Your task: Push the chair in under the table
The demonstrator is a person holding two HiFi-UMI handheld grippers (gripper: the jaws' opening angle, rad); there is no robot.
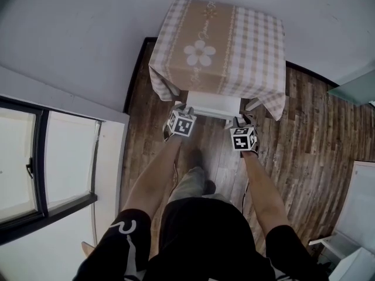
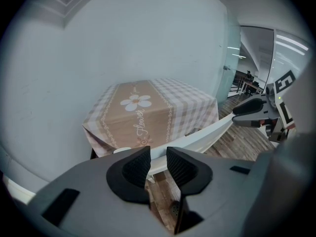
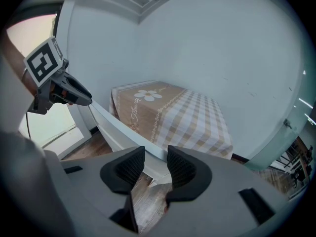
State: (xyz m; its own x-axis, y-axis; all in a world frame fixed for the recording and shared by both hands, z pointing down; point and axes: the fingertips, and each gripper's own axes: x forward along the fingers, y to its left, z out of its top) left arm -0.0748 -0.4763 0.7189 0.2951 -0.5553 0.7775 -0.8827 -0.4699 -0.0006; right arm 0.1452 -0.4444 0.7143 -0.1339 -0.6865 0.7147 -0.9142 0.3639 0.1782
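Note:
A small table point(image 1: 217, 45) under a beige checked cloth with a daisy print stands against the white wall. A white chair point(image 1: 214, 105) is in front of it, its seat partly beneath the cloth's hanging edge. My left gripper point(image 1: 185, 111) holds the left end of the chair's top back rail point(image 2: 207, 135), and my right gripper point(image 1: 238, 123) holds the right end. In the left gripper view the rail runs between the left gripper's point(image 2: 158, 157) pads. It does the same in the right gripper view, between the right gripper's point(image 3: 155, 157) pads. The chair's legs are hidden.
Dark wood floor point(image 1: 304, 133) surrounds the table. A window point(image 1: 35, 163) with a white sill is at the left. A white panel point(image 1: 357, 215) stands at the lower right and a glass partition point(image 1: 357, 86) at the far right. The person's leg and foot point(image 1: 193, 174) are behind the chair.

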